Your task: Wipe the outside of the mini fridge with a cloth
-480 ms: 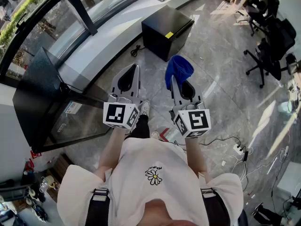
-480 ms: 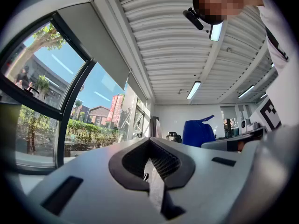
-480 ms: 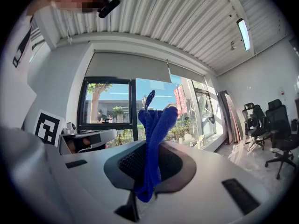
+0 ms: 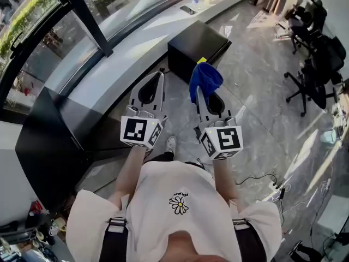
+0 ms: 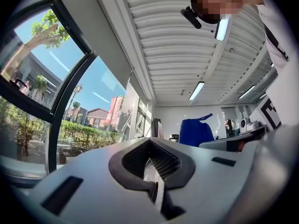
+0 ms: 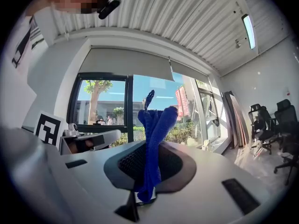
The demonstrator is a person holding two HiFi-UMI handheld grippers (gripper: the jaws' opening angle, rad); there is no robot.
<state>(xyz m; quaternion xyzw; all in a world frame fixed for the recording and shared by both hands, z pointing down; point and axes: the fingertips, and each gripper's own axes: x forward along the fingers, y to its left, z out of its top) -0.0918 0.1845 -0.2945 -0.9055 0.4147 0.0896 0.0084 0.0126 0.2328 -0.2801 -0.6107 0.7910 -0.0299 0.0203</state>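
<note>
The right gripper (image 4: 198, 94) is pinching the blue cloth (image 4: 205, 78), seemingly soft and light, by a bunched fold, leaving it flopping towards the black mini fridge (image 4: 199, 42) sitting on the floor (image 4: 256, 75) at twelve o'clock, while the left gripper (image 4: 160, 79) is hovering with jaws together, empty.

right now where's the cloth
In the head view the blue cloth is right of centre, pinched in the right gripper, showing just below the black fridge that sits by the window.
</note>
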